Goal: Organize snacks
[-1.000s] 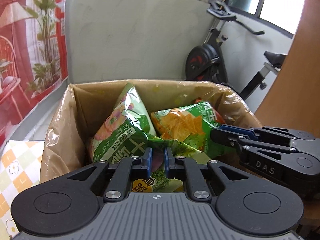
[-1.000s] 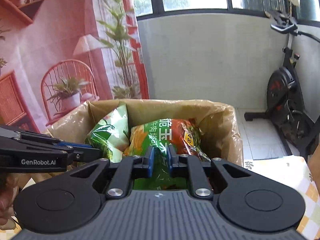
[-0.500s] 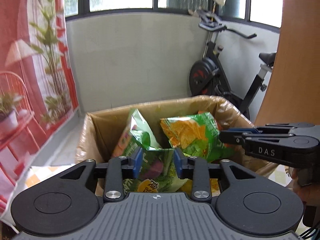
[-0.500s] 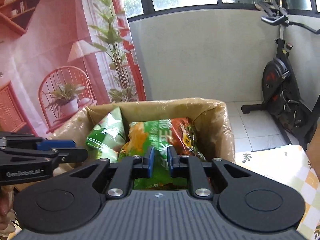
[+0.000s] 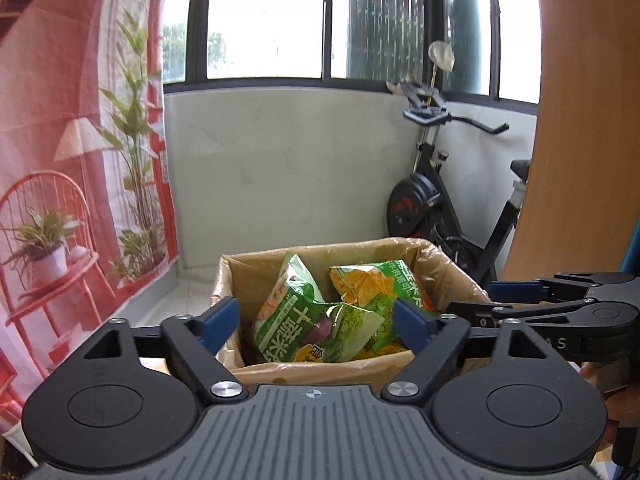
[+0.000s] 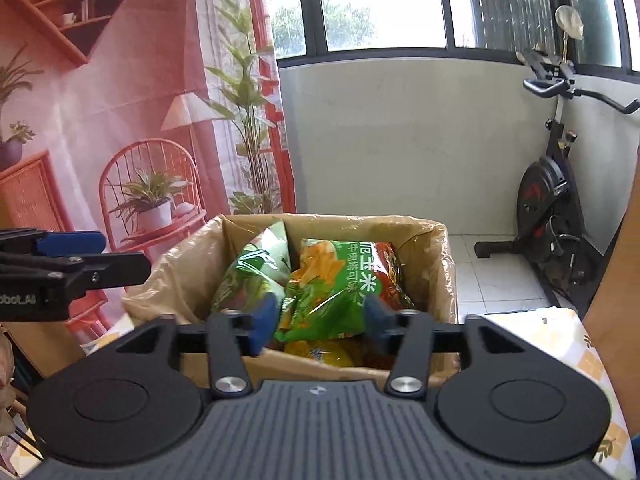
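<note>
A cardboard box [image 5: 320, 372] lined with clear plastic holds several snack bags. A green bag with white lettering [image 5: 296, 320] lies at the front left, and a green-and-orange chip bag [image 5: 380, 284] leans behind it. My left gripper [image 5: 316, 324] hovers before the box, its jaws opening wide with nothing between the pads. In the right wrist view the same box [image 6: 444, 264] shows the chip bag [image 6: 336, 280] on top. My right gripper [image 6: 320, 320] is opening just off that bag, pads apart from it. Each gripper shows in the other's view at the side.
A black exercise bike [image 5: 432, 208] stands behind the box on a tiled floor, against a pale wall under windows. A red printed backdrop [image 6: 100, 120] hangs on the left. A wooden panel [image 5: 580, 120] rises at the right. A checkered tablecloth [image 6: 560, 344] lies under the box.
Both grippers, shut a second ago down among the bags, have opened and drawn back and up from the box. The bags now lie loose inside it.
</note>
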